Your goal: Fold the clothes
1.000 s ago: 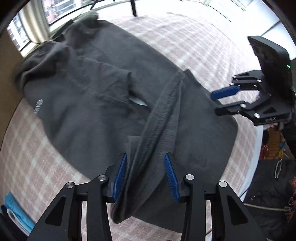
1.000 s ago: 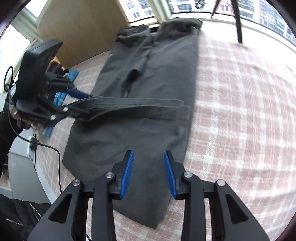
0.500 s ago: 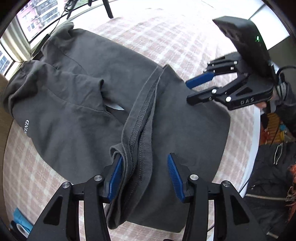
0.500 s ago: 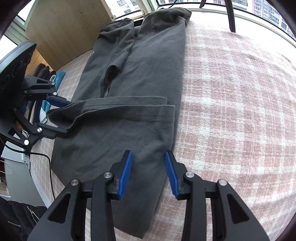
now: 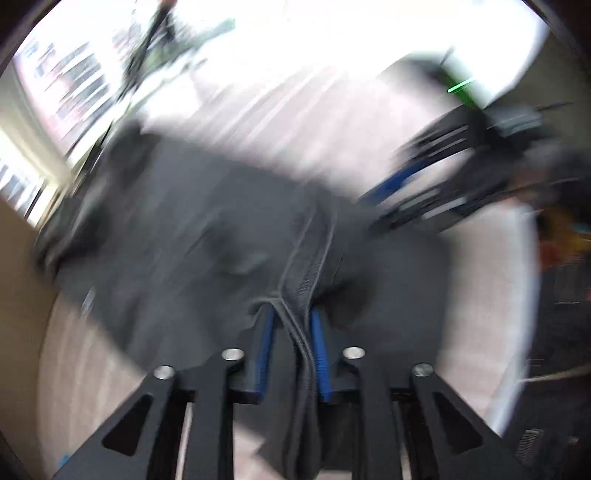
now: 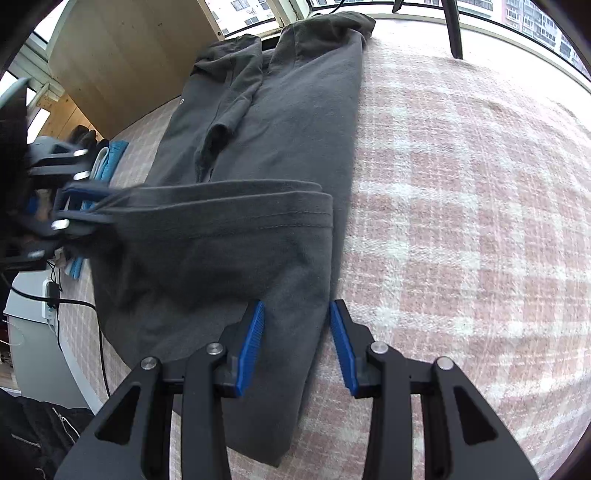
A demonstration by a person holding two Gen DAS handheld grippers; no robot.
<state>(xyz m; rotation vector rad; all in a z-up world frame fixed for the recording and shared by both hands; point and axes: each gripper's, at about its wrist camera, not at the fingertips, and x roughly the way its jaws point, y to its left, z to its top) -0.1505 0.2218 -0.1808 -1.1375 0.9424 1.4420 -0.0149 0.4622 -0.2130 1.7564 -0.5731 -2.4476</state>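
A dark grey sweatshirt (image 6: pixel 266 110) lies spread on a pink checked blanket (image 6: pixel 461 184), its lower part folded up so the stitched hem (image 6: pixel 229 192) runs across it. The left wrist view is blurred by motion. There the jaws of my left gripper (image 5: pixel 291 314) are closing, and the bunched hem (image 5: pixel 299 273) sits pinched between the blue pads. In the right wrist view my left gripper (image 6: pixel 74 206) pulls that hem taut to the left. My right gripper (image 6: pixel 296 306) is open and straddles the sweatshirt's right edge without pressing it. It shows blurred as the right gripper (image 5: pixel 406 192) in the left wrist view.
A wooden board (image 6: pixel 122 55) stands at the back left, with windows behind it. Blue cloth (image 6: pixel 110 158) and a black cable (image 6: pixel 74 302) lie off the blanket's left side. A black stand leg (image 6: pixel 452 29) rises at the far edge. Bare blanket stretches to the right.
My left gripper's jaws have narrowed from wide apart onto the hem, and its view has swung and blurred. The hem's left end has lifted. The right gripper has barely shifted.
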